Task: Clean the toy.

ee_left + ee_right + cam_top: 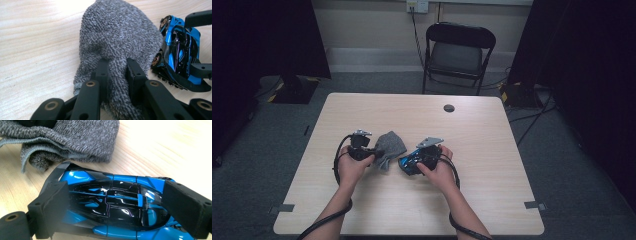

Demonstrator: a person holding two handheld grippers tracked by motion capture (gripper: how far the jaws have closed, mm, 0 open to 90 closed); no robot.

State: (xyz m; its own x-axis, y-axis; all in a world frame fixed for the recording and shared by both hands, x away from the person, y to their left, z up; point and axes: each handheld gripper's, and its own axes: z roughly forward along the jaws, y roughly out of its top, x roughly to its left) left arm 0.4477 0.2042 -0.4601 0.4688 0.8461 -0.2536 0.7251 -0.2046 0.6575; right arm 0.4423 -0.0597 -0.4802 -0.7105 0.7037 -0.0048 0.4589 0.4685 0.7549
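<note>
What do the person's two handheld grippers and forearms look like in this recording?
Both the left gripper and the right gripper are black, each topped by a grey three-cornered plate and trailing a black cable along a bare, sleeveless forearm. Their fingers are matte black bars with small holes, hinged on brass-coloured pivots.

Light wood tabletop (492, 150) with a dark grommet (449, 108) at 12 o'clock, standing on grey carpet (562, 165); beyond, a black folding chair (458, 55) against a pale wall (367, 25) with a socket (417, 5), flanked by black curtains (592, 60).
</note>
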